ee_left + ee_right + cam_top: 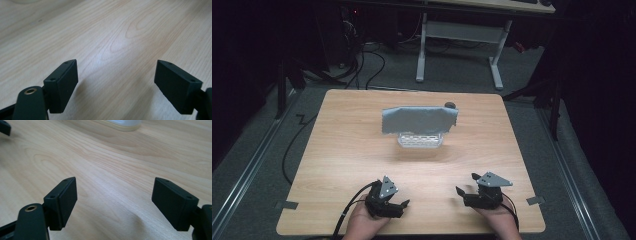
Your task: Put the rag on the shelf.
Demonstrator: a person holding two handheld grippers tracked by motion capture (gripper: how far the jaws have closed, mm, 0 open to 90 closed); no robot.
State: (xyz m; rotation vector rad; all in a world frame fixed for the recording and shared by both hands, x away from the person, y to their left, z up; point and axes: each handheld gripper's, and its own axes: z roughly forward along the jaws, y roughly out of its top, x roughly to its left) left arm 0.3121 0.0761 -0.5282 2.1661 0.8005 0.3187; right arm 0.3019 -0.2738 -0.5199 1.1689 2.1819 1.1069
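Wooden table (342, 145): a grey cloth (418, 119) is draped over a white basket (420, 139), untouched.
Left gripper (404, 204) and right gripper (459, 191) are held wide open, empty, near the front edge; nothing seems begun.

One grey cloth (419, 119), one white basket (420, 140), two grippers, one table (342, 150)

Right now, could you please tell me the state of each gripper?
Left gripper: open, holding nothing, low over the bare wooden table.
Right gripper: open, holding nothing.
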